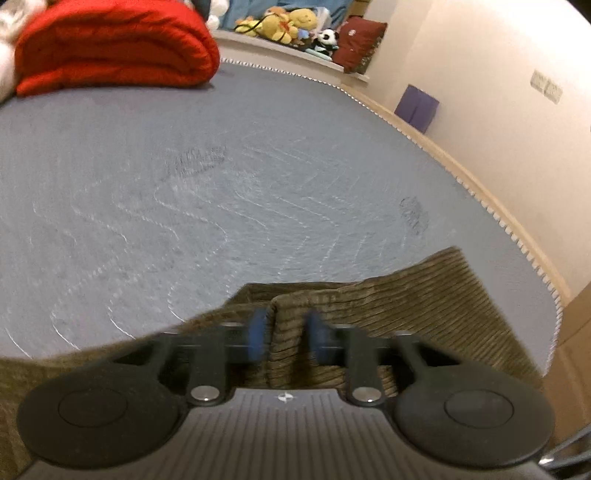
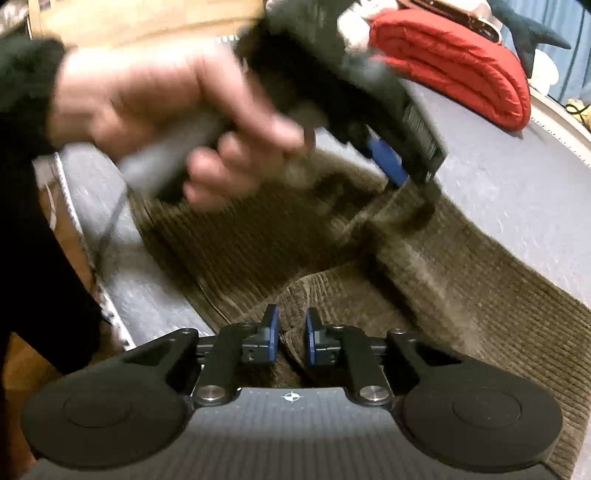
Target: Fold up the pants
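Olive-brown corduroy pants (image 1: 424, 295) lie spread on a grey mattress (image 1: 184, 184). In the left wrist view my left gripper (image 1: 288, 328) pinches a raised ridge of the corduroy between its blue pads (image 1: 258, 332). The right wrist view shows the pants (image 2: 461, 288) running from near left to far right. There my right gripper (image 2: 291, 332) is shut on a fold of the cloth at its near edge. Further back, a blurred hand (image 2: 166, 110) holds the left gripper (image 2: 410, 184), tips down on the pants.
A folded red quilt (image 1: 110, 48) lies at the far end of the mattress (image 2: 517, 192). Plush toys (image 1: 288, 26) and a dark red cushion (image 1: 358, 40) sit on a ledge beyond it. A purple box (image 1: 417, 107) stands by the wall on the right.
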{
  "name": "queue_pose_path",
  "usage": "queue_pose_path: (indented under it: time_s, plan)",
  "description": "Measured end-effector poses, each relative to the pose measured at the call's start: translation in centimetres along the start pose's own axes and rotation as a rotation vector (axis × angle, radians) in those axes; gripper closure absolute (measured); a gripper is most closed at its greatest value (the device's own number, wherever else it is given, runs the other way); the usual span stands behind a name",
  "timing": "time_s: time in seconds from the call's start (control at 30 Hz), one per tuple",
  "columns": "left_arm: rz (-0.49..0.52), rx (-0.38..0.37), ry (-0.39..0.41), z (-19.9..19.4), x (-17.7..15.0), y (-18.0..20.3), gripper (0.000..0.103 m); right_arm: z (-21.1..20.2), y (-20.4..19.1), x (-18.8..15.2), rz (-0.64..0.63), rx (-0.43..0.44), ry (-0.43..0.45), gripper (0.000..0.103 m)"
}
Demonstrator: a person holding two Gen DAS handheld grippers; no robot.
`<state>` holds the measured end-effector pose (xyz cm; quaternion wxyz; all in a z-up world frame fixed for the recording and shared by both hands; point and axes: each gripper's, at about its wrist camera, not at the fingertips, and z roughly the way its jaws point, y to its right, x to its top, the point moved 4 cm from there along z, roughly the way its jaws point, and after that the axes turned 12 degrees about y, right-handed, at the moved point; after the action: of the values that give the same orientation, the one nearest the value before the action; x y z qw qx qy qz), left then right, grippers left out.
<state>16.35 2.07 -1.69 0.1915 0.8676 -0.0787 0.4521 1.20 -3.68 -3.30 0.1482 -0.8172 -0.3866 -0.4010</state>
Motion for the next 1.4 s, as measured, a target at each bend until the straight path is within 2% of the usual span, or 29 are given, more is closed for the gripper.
queue_pose_path:
  time_s: [0.17, 0.2, 0.27, 0.3, 0.33, 0.37, 0.4, 0.43, 0.5, 0.57, 0.6, 0.67, 0.77, 0.87, 0.93, 1.0, 1.07, 1.17, 1.23, 1.3, 1.33, 1.37, 1.4]
  plan:
    - [0.019, 0.008, 0.108, -2.5, 1.8, -0.3, 0.091, -4.5, -0.9, 1.0, -0.050, 0.092, 0.094, 0.089]
    - [0.006, 0.004, 0.090, -2.5, 1.6, -0.3, 0.091, -4.6, -1.3, 0.7, -0.071, 0.112, 0.088, 0.089]
    - [-0.019, -0.009, -0.018, -1.5, 0.4, -0.5, 0.090, -3.7, -2.1, -0.8, -0.098, 0.134, 0.026, 0.089]
    - [-0.009, 0.014, -0.068, -0.9, -0.3, -0.7, 0.085, -2.9, -2.4, -1.6, -0.113, 0.132, -0.022, 0.089]
    - [-0.010, 0.035, -0.081, -0.7, -0.5, -1.0, 0.081, -2.2, -2.7, -2.6, -0.132, 0.137, -0.074, 0.089]
    - [-0.031, 0.048, -0.075, -0.8, -0.5, -1.3, 0.068, -1.7, -2.9, -3.3, -0.152, 0.142, -0.098, 0.088]
    - [-0.054, 0.059, -0.072, -0.9, -0.3, -1.7, 0.061, -1.6, -3.1, -3.6, -0.161, 0.143, -0.105, 0.087]
    - [-0.085, 0.066, -0.068, -1.0, 0.0, -2.2, 0.059, -1.7, -3.0, -3.6, -0.152, 0.137, -0.101, 0.086]
    - [-0.156, 0.040, -0.077, -1.1, 0.0, -3.0, 0.054, -2.2, -2.6, -2.9, -0.108, 0.132, -0.080, 0.071]
    - [-0.223, 0.008, -0.119, -0.8, -0.3, -3.8, 0.048, -3.5, -1.6, -1.7, -0.056, 0.099, -0.012, 0.027]
    - [-0.241, 0.007, -0.143, -0.4, -0.7, -4.0, 0.047, -4.1, -0.9, -1.3, -0.029, 0.086, 0.017, 0.022]
    - [-0.243, -0.001, -0.178, 0.2, -1.5, -3.9, 0.045, -5.0, 0.8, -0.4, 0.049, 0.065, 0.054, 0.022]
    - [-0.203, -0.021, -0.193, 0.9, -2.1, -3.1, 0.039, -6.1, 4.3, 0.5, 0.179, -0.036, 0.109, 0.022]
    - [-0.151, -0.012, -0.182, 1.6, -2.4, -2.5, 0.040, -7.1, 9.0, 0.1, 0.352, -0.221, 0.133, 0.020]
    - [-0.111, -0.015, -0.165, 1.5, -2.4, -2.0, 0.063, -7.7, 12.7, -1.1, 0.496, -0.358, 0.111, 0.019]
    - [-0.054, -0.016, -0.140, 0.9, -1.8, -1.1, 0.080, -8.5, 15.8, -2.7, 0.623, -0.471, 0.082, 0.018]
    - [-0.043, -0.027, -0.070, 0.0, -0.3, -0.5, 0.083, -9.3, 18.3, -4.4, 0.723, -0.539, 0.067, 0.018]
    - [-0.009, -0.009, 0.042, -1.5, 1.9, 0.0, 0.082, -10.2, 20.1, -6.1, 0.789, -0.603, 0.062, 0.018]
    - [-0.002, 0.026, 0.027, -0.9, 1.6, -0.5, 0.080, -10.4, 20.6, -6.8, 0.810, -0.619, 0.052, 0.018]
    - [-0.027, 0.073, -0.049, 0.3, 0.5, -1.4, 0.072, -10.4, 20.9, -7.3, 0.823, -0.622, 0.043, 0.017]
    - [-0.025, 0.125, -0.065, 0.5, 0.2, -1.7, 0.065, -10.3, 20.8, -7.4, 0.825, -0.619, 0.036, 0.017]
    - [-0.019, 0.145, -0.055, 0.3, 0.2, -1.7, 0.052, -10.2, 20.8, -7.6, 0.823, -0.611, 0.025, 0.015]
    - [-0.004, 0.155, -0.027, -0.3, 0.7, -1.5, 0.050, -9.9, 20.7, -7.8, 0.820, -0.600, 0.013, 0.015]
